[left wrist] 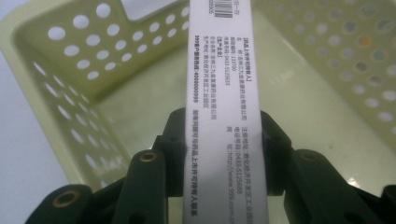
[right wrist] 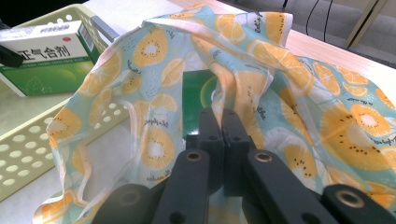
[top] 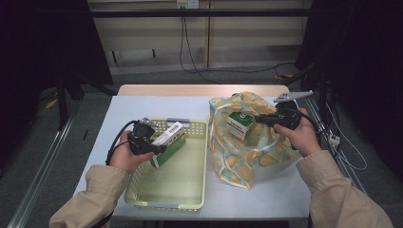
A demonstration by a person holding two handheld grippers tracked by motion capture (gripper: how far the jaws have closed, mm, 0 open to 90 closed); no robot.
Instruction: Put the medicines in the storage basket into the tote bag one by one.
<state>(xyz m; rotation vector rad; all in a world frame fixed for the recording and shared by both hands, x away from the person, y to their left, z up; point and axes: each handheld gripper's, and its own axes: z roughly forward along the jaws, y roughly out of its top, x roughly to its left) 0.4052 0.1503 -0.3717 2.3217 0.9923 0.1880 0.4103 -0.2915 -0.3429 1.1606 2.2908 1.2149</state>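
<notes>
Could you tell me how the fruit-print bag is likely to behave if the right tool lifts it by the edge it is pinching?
The bag will probably hang limp: its thin cloth lies crumpled. It looks light itself, but the green box inside may shift. The right tool pinches one fold, so the mouth may sag.

1. We see a pale counter (top: 142, 107) at the frame's centre, with a wooden strip along its far edge.
2. Grey floor (top: 157, 76) lies beyond, crossed by black cables (top: 190, 57).
3. A beige wall panel (top: 152, 33) spans the top centre.
4. Both upper corners are dark.
</notes>
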